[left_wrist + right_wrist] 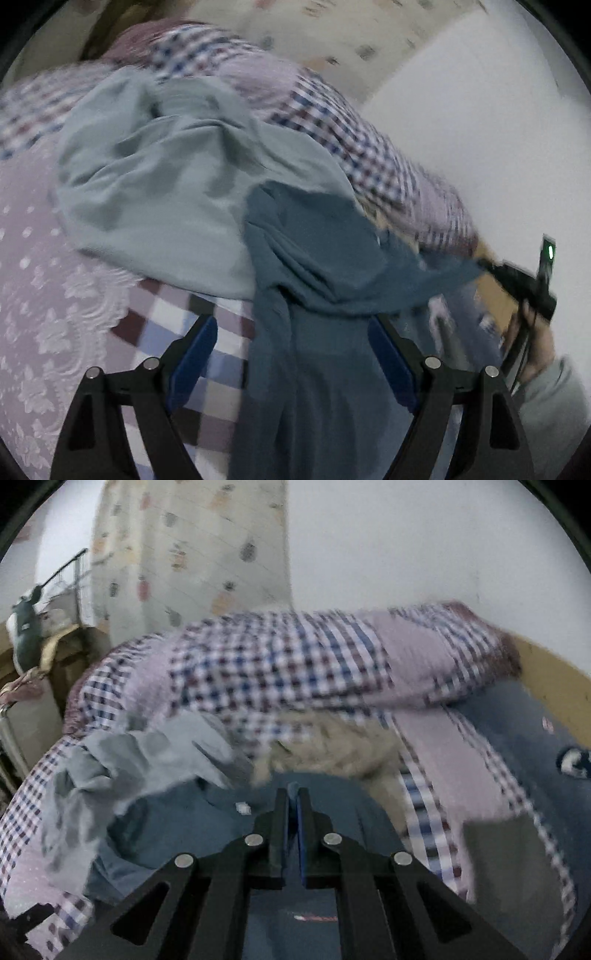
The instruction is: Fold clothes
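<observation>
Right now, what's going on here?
A person with a gripper in each hand is sorting clothes on a bed with a checked cover. The right gripper is shut on a fold of the dark blue garment. The left gripper is open, with that garment draped between its fingers. A pale grey-green garment lies crumpled beside it.

My two fisheye views are dim and flatly lit, smeared by motion blur, curving into black corners.

A dark teal garment (177,834) lies under the jaws; beyond them, pale grey-green cloth (159,177) and red-blue-white checked bedding (273,664).
</observation>
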Motion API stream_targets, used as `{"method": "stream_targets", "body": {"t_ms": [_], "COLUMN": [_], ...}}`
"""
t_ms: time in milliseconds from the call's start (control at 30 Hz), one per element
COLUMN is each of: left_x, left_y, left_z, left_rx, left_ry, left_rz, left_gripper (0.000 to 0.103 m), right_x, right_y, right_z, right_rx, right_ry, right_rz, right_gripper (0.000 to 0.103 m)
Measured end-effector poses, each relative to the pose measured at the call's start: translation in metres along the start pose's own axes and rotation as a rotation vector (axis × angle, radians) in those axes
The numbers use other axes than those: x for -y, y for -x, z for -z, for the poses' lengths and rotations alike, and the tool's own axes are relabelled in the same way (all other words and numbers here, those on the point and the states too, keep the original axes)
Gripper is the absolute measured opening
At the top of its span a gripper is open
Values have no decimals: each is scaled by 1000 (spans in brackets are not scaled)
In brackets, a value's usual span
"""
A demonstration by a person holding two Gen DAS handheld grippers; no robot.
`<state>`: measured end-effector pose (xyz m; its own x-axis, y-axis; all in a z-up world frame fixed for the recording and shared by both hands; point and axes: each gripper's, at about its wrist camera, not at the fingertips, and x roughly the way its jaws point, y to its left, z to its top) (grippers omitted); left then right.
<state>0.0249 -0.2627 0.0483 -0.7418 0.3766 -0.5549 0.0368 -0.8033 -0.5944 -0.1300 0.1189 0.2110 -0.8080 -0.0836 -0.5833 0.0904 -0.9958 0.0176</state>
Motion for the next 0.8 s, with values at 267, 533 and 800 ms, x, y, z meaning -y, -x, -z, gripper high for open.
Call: {"method": "stream_targets", "body": {"t_ms": [267, 533, 800], "left_x": [35, 31, 30], "left_y": [-27, -50, -72], "left_z": [13, 11, -2], "left_rx": [-53, -108, -144], "left_ry": [-228, -302, -263], "left_rz": [-132, -248, -224], "left_gripper": [86, 53, 51], "right_x": [50, 51, 20], "right_y": [-42, -37, -38], "right_z": [46, 63, 73], "right_rx": [-120, -106, -120], "right_ry": [-61, -24, 22], "right_rz": [71, 26, -164], "right_gripper": [6, 48, 48]}}
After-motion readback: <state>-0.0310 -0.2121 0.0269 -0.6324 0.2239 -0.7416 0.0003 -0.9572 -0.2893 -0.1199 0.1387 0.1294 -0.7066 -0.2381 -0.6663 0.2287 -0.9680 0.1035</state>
